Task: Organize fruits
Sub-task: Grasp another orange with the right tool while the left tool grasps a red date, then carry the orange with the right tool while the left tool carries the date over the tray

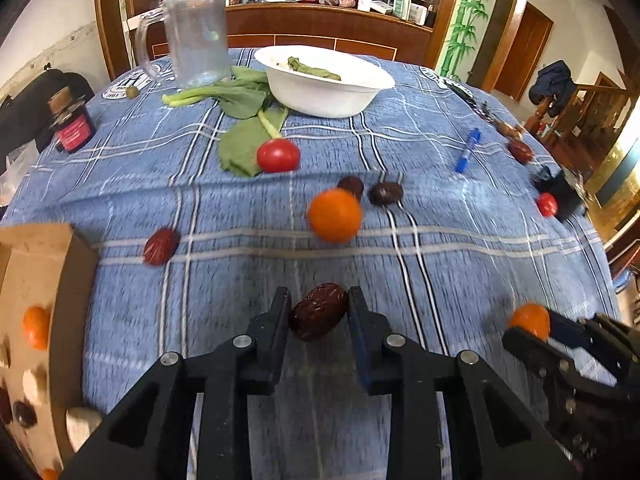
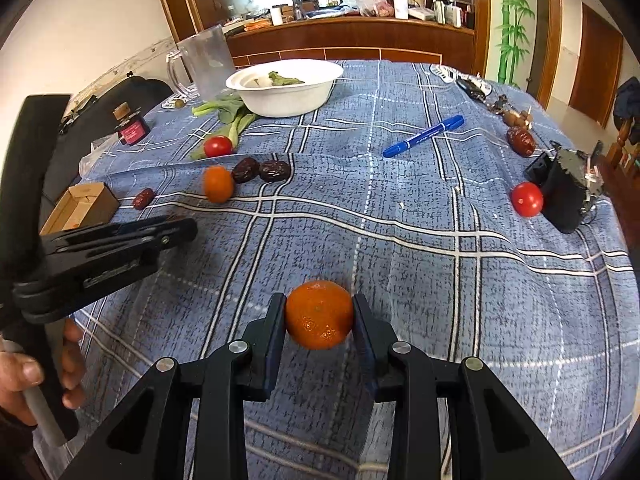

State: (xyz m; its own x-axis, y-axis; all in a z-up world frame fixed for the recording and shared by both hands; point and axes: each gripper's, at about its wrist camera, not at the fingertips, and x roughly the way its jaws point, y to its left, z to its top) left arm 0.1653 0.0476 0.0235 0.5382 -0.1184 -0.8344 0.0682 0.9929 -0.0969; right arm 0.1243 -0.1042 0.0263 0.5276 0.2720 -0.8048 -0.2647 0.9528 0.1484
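Observation:
My left gripper [image 1: 319, 300] is shut on a dark red date [image 1: 318, 311] above the blue plaid tablecloth [image 1: 460, 248]. My right gripper [image 2: 319, 304] is shut on an orange tangerine [image 2: 319, 314]; it also shows at the right of the left wrist view [image 1: 530, 320]. Loose on the cloth lie another tangerine [image 1: 335, 215], two dark dates [image 1: 385, 193], a red date [image 1: 161, 246], and two tomatoes [image 1: 278, 155] [image 2: 527, 199]. A cardboard box [image 1: 44, 320] at the left holds a tangerine and dates.
A white bowl [image 1: 326, 94] with greens, leafy vegetables [image 1: 240, 100], a clear pitcher [image 1: 196, 40] and a small red jar [image 1: 72, 126] stand at the back. A blue marker [image 2: 424, 136], a date [image 2: 521, 141] and a black object [image 2: 560, 196] lie at the right.

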